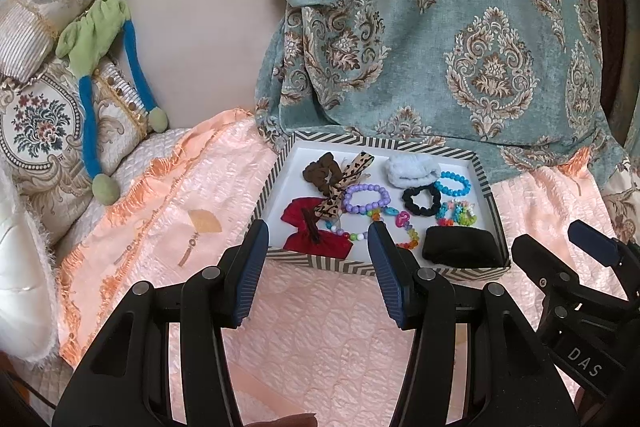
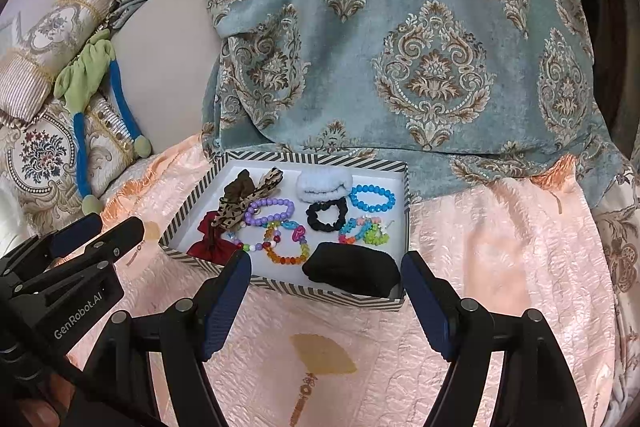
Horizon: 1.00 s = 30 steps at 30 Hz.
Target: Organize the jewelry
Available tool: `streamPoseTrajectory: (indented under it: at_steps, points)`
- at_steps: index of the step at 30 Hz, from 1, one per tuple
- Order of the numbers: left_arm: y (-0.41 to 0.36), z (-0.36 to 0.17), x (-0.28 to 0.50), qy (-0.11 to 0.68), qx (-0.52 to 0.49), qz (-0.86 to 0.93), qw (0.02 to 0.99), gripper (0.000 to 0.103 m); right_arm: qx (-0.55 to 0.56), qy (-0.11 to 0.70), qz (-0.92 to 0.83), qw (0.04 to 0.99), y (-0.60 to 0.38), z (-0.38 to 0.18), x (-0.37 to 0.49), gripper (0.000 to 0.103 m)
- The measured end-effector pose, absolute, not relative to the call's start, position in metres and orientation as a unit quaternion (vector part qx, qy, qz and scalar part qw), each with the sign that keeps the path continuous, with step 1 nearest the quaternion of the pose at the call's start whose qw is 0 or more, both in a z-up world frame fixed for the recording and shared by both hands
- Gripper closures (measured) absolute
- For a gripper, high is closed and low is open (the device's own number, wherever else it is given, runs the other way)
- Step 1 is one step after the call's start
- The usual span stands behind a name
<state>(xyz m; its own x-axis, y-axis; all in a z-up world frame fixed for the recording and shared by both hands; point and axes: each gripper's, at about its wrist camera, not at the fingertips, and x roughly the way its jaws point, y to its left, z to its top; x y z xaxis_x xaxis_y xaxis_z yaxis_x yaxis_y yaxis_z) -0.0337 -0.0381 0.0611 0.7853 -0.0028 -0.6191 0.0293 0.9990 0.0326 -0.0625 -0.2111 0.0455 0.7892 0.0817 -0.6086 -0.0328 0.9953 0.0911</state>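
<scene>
A striped box [image 1: 276, 171] [image 2: 192, 203] with a white floor lies on the pink bedspread. In it are a purple bead bracelet [image 1: 367, 199] [image 2: 269, 211], a blue bead bracelet [image 1: 452, 183] [image 2: 372, 198], a multicolour bead bracelet [image 2: 286, 243], a black scrunchie [image 1: 421, 201] [image 2: 326, 214], a white scrunchie [image 1: 412, 169] [image 2: 324, 183], a red bow [image 1: 312, 231] [image 2: 212, 239], a leopard ribbon [image 1: 344, 187] and a black pouch [image 1: 460, 247] [image 2: 352, 269]. My left gripper [image 1: 320, 239] is open and empty at the box's near edge. My right gripper [image 2: 326, 267] is open and empty, just short of the pouch.
A teal patterned curtain [image 1: 440, 27] hangs behind the box. Embroidered cushions [image 1: 36, 119] and a green and blue plush toy [image 1: 96, 39] lie at the left. The pink bedspread [image 1: 320, 339] spreads around the box. The right gripper also shows at the right edge of the left wrist view [image 1: 560, 243].
</scene>
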Motion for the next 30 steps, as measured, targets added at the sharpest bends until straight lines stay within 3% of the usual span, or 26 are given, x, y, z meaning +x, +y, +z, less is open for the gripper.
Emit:
streamPoseTrajectory:
  at_steps: [26, 30]
  points:
    - [-0.039, 0.056, -0.033, 0.329, 0.023, -0.013, 0.944, 0.051, 0.036, 0.332, 0.038, 0.942, -0.209, 0.039, -0.062, 0.028]
    - [-0.04, 0.053, -0.031, 0.329, 0.023, -0.014, 0.944, 0.048, 0.039, 0.334, 0.038, 0.941, -0.217, 0.034, -0.059, 0.028]
